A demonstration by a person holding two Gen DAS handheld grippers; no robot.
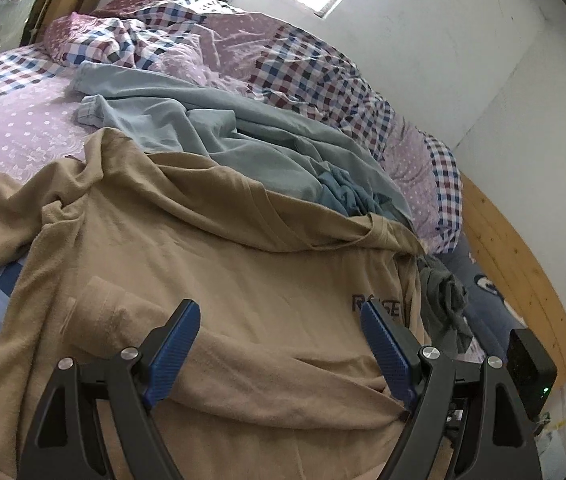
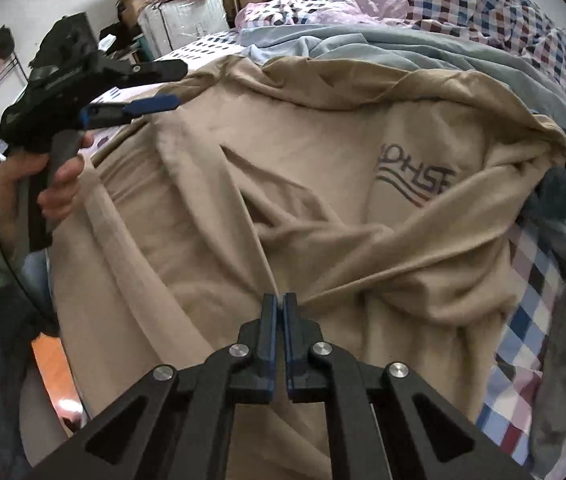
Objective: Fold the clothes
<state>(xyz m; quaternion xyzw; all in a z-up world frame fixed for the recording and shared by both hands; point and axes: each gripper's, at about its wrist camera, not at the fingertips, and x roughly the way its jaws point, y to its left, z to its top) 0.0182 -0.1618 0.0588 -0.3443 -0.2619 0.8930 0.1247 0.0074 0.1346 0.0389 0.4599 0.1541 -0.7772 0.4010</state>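
Closest to the rt-wrist lens, the right gripper [image 2: 279,300] has its blue-padded jaws pressed together, w/ a ridge of tan fabric coming up into the slit between them. So the jaws are pinched on a fold of the tan shirt [image 2: 283,168], prob. near its lower hem. Creases fan out from that pinch toward the chest print, which suggests the cloth is being tugged taut to flatten it.

The tan shirt lies spread but rumpled across the bed [image 1: 15,132], print side up, w/ lettering visible at the chest. Its far edge is humped over a light-blue garment [image 1: 211,120] lying behind it. A dark grey garment [image 1: 445,292] is bunched just beside the shirt's edge, near the bed's side. A checked and dotted quilt [image 1: 283,52] is heaped at the back by the wall.

The left gripper [image 1: 279,316] hovers over the shirt's near part w/ jaws wide apart, nothing between them; tan cloth shows in the gap, below the pads. In the rt-wrist view the same gripper, held in a hand [image 2: 43,184], points across the shirt's left edge, jaws parted, and looks clear of the cloth. Judging by this, it is lined up to take a 2nd hold on the shirt.

No neat fold shows in the shirt.
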